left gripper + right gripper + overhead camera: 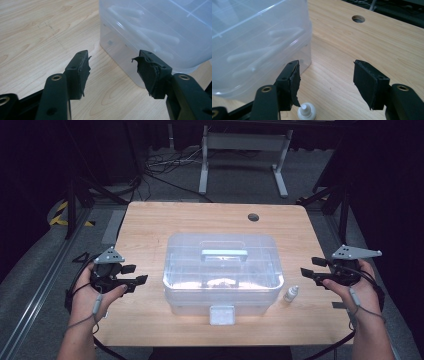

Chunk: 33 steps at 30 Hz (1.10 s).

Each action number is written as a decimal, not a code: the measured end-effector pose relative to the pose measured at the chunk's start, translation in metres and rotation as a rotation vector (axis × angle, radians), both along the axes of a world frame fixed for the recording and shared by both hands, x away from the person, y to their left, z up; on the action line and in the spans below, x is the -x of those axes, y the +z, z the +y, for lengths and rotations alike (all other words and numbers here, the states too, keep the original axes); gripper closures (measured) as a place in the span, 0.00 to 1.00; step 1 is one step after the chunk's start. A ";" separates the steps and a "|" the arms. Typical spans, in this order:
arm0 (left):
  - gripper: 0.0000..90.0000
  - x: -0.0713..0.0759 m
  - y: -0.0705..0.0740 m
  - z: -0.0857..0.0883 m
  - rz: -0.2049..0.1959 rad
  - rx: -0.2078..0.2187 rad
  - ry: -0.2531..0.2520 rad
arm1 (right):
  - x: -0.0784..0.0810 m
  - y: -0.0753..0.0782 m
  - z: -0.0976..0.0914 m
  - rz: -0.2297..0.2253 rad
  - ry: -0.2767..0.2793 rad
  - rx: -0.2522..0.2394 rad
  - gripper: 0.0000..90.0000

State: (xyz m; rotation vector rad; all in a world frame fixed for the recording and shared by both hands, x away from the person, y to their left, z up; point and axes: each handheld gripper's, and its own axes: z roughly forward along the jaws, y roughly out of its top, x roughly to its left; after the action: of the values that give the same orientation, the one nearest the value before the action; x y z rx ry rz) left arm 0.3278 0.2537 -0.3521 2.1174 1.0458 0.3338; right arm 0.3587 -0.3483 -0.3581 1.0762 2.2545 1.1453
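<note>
A clear plastic storage box [222, 270] with a lid, a top handle [224, 253] and a front latch [222, 314] stands in the middle of the wooden table [150, 225]. A small white dropper bottle [291, 293] stands upright by the box's right front corner. My left gripper [136, 274] hovers open to the left of the box, its jaws pointing at the box's side wall [150, 32]. On the other side my right gripper [308, 267] is open too, and the bottle's cap [306, 111] sits low near its left jaw. Nothing is between either pair of jaws.
A round cable hole [253, 217] pierces the table near its far right edge. Beyond the table are a grey frame stand [244, 150] and loose cables [165, 167] on the floor. Bare wood lies to the left and right of the box.
</note>
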 end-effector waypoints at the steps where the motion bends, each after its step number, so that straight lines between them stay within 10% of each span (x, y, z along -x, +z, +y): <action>1: 0.50 0.000 0.000 0.000 0.004 0.012 -0.003 | 0.000 -0.001 0.001 -0.001 -0.012 -0.008 0.44; 12: 0.53 -0.001 0.000 0.000 -0.015 0.046 -0.036 | -0.001 -0.003 -0.001 0.037 0.050 0.029 0.62; 33: 0.51 -0.005 0.040 -0.033 -0.049 0.043 -0.142 | 0.008 -0.002 0.004 0.056 0.060 0.027 0.60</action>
State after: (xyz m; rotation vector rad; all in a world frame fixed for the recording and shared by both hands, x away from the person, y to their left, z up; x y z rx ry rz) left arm 0.3326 0.2210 -0.3125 2.1211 0.8618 0.2896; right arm 0.3507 -0.3439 -0.3601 1.0494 2.3537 1.1185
